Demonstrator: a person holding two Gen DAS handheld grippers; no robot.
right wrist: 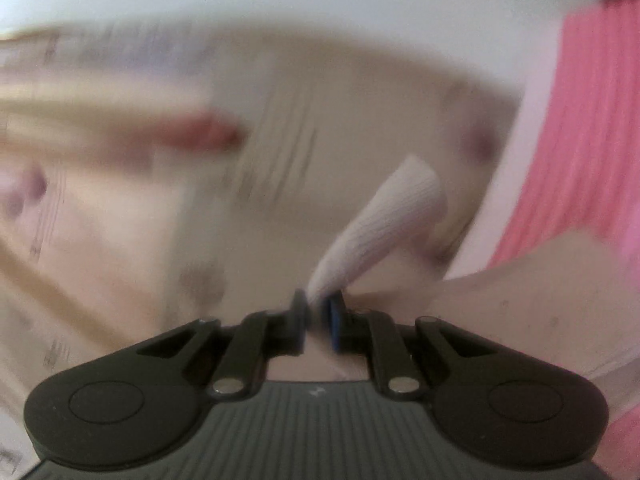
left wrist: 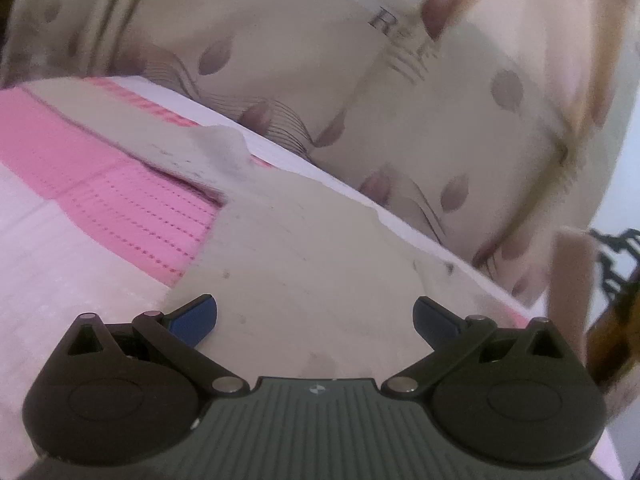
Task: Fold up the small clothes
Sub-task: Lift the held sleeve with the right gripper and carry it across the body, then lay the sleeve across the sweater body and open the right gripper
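A small beige garment (left wrist: 304, 248) lies spread on a pink and white bedspread (left wrist: 120, 184). My left gripper (left wrist: 316, 318) is open, low over the garment's near part, with the cloth between its blue-padded fingers. My right gripper (right wrist: 318, 312) is shut on a ribbed beige fold of the garment (right wrist: 384, 216), which rises up and to the right from the jaws. The right wrist view is heavily blurred by motion.
A cream bed cover with mauve petal prints (left wrist: 400, 92) rises behind the garment. A dark metal frame and a brown object (left wrist: 616, 320) stand at the right edge. The pink bedspread also shows in the right wrist view (right wrist: 580, 140).
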